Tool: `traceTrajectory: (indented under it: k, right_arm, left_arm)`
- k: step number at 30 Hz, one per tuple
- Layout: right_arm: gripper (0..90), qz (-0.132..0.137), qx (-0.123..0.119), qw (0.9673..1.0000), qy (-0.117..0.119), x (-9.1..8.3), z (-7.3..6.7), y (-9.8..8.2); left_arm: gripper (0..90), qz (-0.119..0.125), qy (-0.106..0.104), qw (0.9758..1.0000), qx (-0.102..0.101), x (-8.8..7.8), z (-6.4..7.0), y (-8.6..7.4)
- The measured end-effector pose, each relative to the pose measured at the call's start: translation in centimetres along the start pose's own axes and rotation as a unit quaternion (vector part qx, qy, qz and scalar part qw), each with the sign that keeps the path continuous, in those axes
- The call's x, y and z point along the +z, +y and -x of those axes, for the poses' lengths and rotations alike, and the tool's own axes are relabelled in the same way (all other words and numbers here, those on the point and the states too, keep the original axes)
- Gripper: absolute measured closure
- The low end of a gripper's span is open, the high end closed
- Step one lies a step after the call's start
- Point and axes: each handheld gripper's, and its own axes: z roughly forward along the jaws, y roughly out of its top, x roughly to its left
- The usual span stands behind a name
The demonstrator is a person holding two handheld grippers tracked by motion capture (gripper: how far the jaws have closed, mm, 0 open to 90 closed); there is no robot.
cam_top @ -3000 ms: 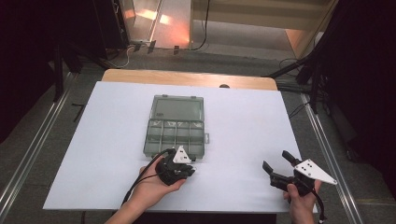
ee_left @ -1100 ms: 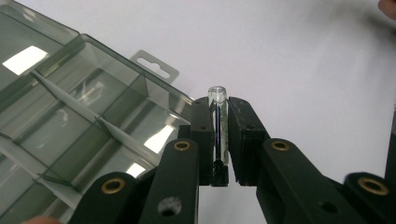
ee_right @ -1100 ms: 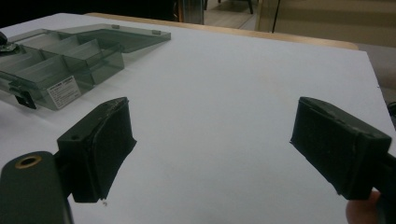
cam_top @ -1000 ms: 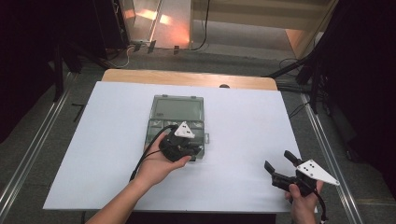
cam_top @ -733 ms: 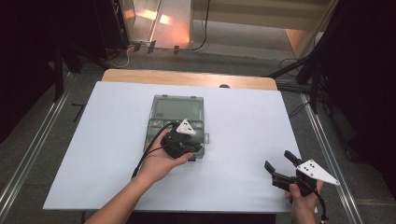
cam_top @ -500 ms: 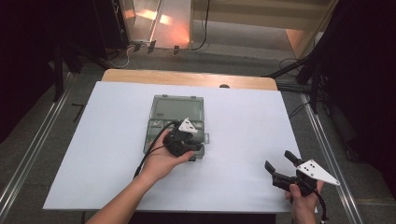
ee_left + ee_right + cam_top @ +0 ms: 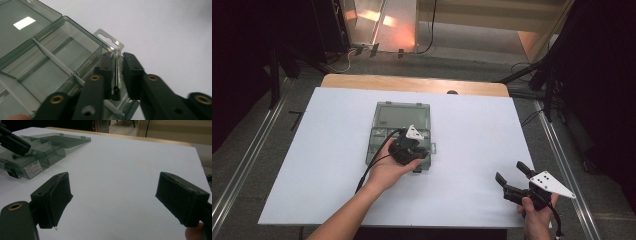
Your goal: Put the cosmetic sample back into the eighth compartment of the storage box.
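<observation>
My left gripper (image 7: pixel 117 75) has just been easing its jaws off the compartment box's (image 7: pixel 399 117) front wall at table centre, right gripper (image 7: pixel 512 177) wide open and empty at 4 o'clock; next, lift clear.

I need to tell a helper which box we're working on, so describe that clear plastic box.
On the white table, near its middle, lies a smoky see-through organiser box. Inside are divided compartments; a hang tab juts from its near edge, where the left gripper sits.
</observation>
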Motion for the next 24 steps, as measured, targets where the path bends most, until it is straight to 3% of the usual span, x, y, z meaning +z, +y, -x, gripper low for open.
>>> traceTrajectory:
  k: [6, 11, 14, 16, 20, 22, 24]
  right_arm:
    - [12.9, -0.001, -0.002, 1.0, 0.001, 0.1, 0.0, -0.1]
    - [12.9, -0.003, -0.004, 1.0, 0.002, 0.3, -0.1, -0.1]
    - [12.9, -0.003, -0.002, 1.0, 0.001, 0.3, -0.1, 0.0]
    - [12.8, -0.003, -0.001, 1.0, 0.0, 0.3, -0.1, 0.0]
    - [12.9, -0.005, -0.002, 1.0, 0.001, 0.5, -0.2, 0.1]
    - [12.9, -0.008, -0.002, 1.0, 0.004, 0.6, -0.3, 0.2]
    - [12.9, -0.007, -0.006, 0.9999, 0.004, 0.7, -0.4, 0.3]
  left_arm:
    - [55.5, 0.011, 0.008, 0.9998, -0.012, -0.3, -0.3, -0.1]
    - [45.1, 0.025, 0.006, 0.9995, -0.016, -1.0, -0.8, -0.3]
    - [41.3, 0.032, -0.007, 0.9992, -0.025, -1.4, -1.2, -0.4]
    - [32.6, 0.036, -0.001, 0.999, -0.026, -1.7, -1.3, -0.5]
    - [24.1, 0.047, -0.005, 0.9985, -0.029, -2.3, -1.7, -0.7]
    - [22.5, 0.039, -0.008, 0.9989, -0.025, -2.4, -1.8, -0.8]
    - [14.0, 0.028, -0.007, 0.9993, -0.024, -2.4, -1.9, -0.9]
